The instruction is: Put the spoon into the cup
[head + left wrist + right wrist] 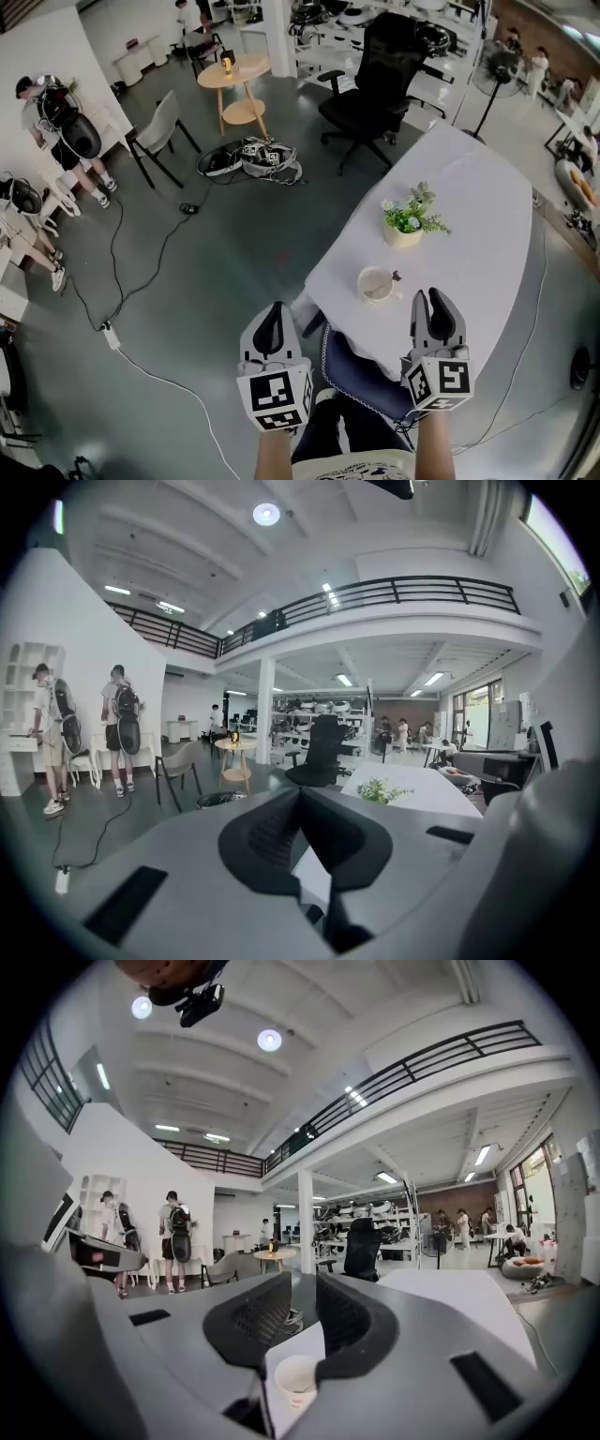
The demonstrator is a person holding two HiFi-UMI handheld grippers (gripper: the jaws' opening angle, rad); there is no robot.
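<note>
White cloth covers the table [469, 216], which carries two containers. The cup [377, 284], pale and round, stands near the table's near edge, ahead of and between the two grippers. A small dark tip at its right rim reads as the spoon [397, 277], resting in the cup with that end over the edge. It is too small to confirm its shape, and how much of it lies inside cannot be told. The cup's inside looks light and is otherwise not legible. The second container, a cream pot [401, 236], stands just beyond the cup and holds a green plant [414, 214] with a few pale flowers.

Left gripper [272, 323]: held off the table's edge, over the grey floor. Its own view shows the jaw tips meeting, with nothing between them.

Right gripper [436, 314]: held over the table's near edge, apart from the cup. Its jaws stand a narrow gap apart and grip nothing. The cup shows below them in that view, partly covered by the right jaw.

Partly hidden: a blue seat cushion [361, 375] sits tucked under the table's near corner. Both forearms are cut off at the bottom of the head view.
</note>
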